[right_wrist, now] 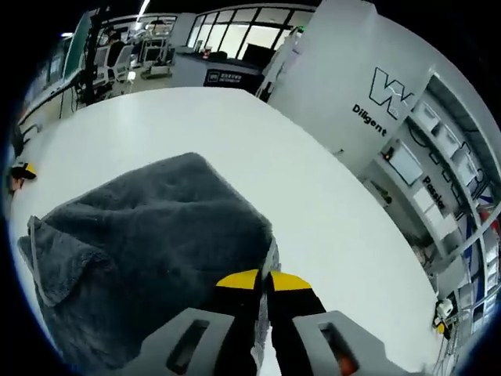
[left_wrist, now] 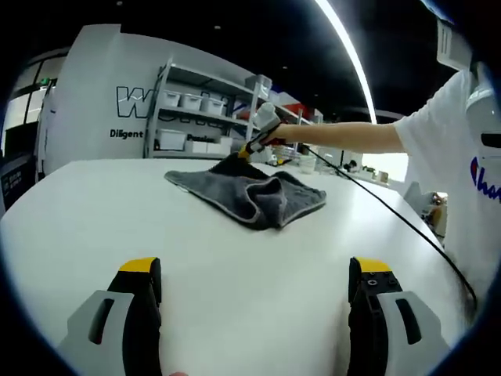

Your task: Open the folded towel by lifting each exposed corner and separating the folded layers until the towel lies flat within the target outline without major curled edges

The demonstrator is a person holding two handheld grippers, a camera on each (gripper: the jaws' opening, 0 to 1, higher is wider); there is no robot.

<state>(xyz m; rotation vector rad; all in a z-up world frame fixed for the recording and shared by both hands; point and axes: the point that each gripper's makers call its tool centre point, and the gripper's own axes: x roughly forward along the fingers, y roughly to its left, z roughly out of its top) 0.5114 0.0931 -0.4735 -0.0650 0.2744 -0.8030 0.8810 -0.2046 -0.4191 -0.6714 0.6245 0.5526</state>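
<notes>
Fabric sat clamped between the closed jaws of our right tool (right_wrist: pixel 264 283), a thin edge of the grey towel (right_wrist: pixel 149 243) running straight up between its yellow tips in the right gripper view. From that pinch the towel spread ahead and to the left of the tool, bunched and rumpled, with a curled fold at its far left edge, all of it resting on the white table (right_wrist: pixel 235 125).

Our left tool (left_wrist: pixel 254 274) stood released, its two jaws wide apart with nothing between them, low over bare table (left_wrist: pixel 235 251). In the left gripper view the towel (left_wrist: pixel 250 192) lay well ahead of it, apart from it, its longer run crossing left to right in front of that tool, the near right part heaped in a thick fold. At the towel's far edge we could see the right tool (left_wrist: pixel 249 149) gripping the cloth.

We judged the right tool to be the one already on a corner, so the next lift would turn on drawing that corner away from the heap, while the left tool had the whole gap still to cross.

Beyond the towel stood shelving (left_wrist: pixel 203 110) with bins.
</notes>
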